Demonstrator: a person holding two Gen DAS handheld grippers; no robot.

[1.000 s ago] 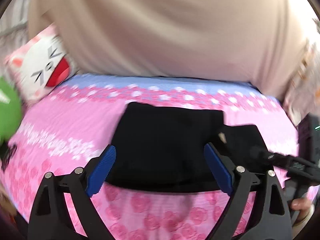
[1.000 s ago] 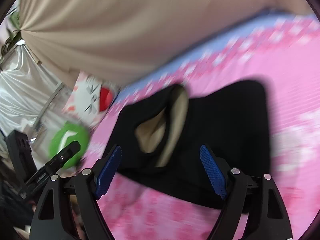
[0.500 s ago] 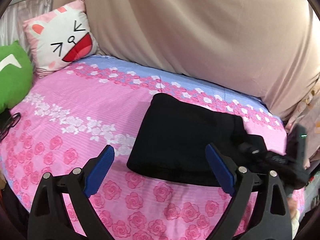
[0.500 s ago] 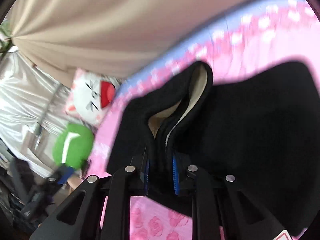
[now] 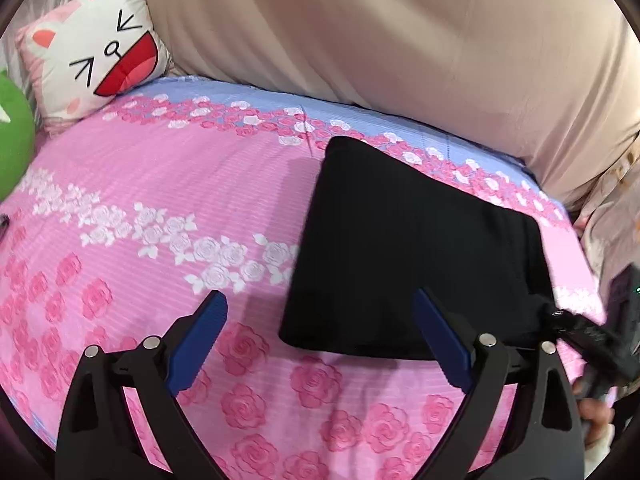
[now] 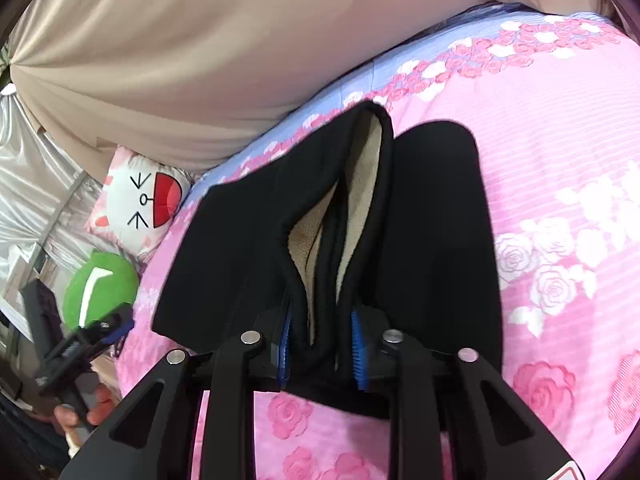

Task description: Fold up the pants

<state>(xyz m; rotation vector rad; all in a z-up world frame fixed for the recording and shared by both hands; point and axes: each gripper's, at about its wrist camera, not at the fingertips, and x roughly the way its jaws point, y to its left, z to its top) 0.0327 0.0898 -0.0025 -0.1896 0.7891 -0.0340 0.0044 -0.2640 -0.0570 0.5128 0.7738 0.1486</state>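
Folded black pants (image 5: pixel 404 248) with a beige fleece lining lie on the pink rose bedsheet (image 5: pixel 160 200). My left gripper (image 5: pixel 320 300) hovers open over the pants' near left corner, with nothing between its fingers. In the right wrist view, my right gripper (image 6: pixel 320 344) has a raised fold of the pants (image 6: pixel 240 248) standing between its blue pads (image 6: pixel 285 344). Those jaws are opening, but the fabric still fills the gap. The right gripper (image 5: pixel 580 328) also shows at the pants' right edge in the left wrist view.
A cat-face pillow (image 5: pixel 96 52) and a green cushion (image 5: pixel 12 144) sit at the bed's far left. A beige curtain (image 5: pixel 360 40) hangs behind the bed. A person's hand (image 6: pixel 80 412) holds the left gripper (image 6: pixel 92 336) at the lower left of the right wrist view.
The right jaws closed from wide open onto the pants' edge, then widened slightly. The left gripper sank and shifted left, so the pants now sit to its right.
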